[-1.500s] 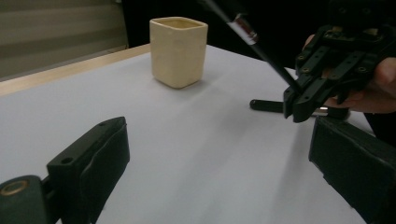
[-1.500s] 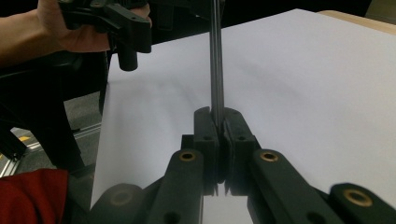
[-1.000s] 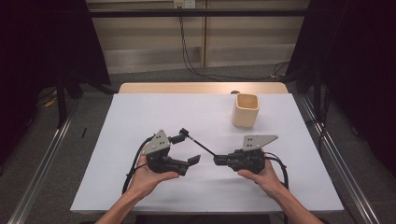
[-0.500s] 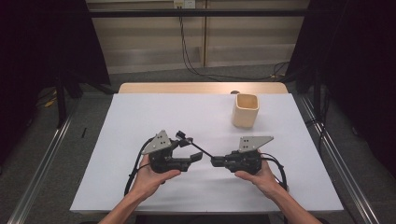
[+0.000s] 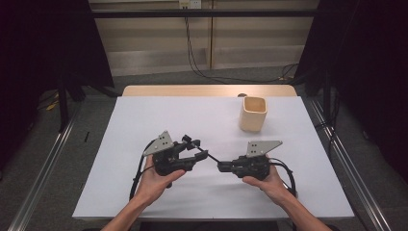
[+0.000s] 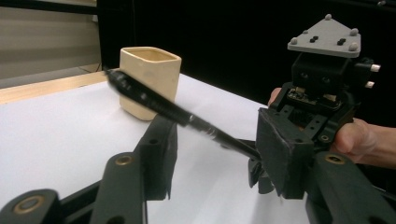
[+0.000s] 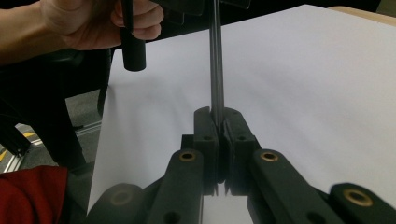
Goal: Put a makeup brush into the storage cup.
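Two grippers share one pen (image 6: pixel 187 119): right gripper (image 7: pixel 217 122) pinches it, left gripper (image 6: pixel 210 154) has been closing, pads not touching; uneven closing could twist it free.

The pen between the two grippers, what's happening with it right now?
A person holds a gripper in each hand over the white table. The right gripper is shut on one end of a black pen. The left gripper has just been closing its jaws around the pen's other end; the pen sits between them, but the pads do not yet press on it. A beige cup stands apart, farther back on the table.
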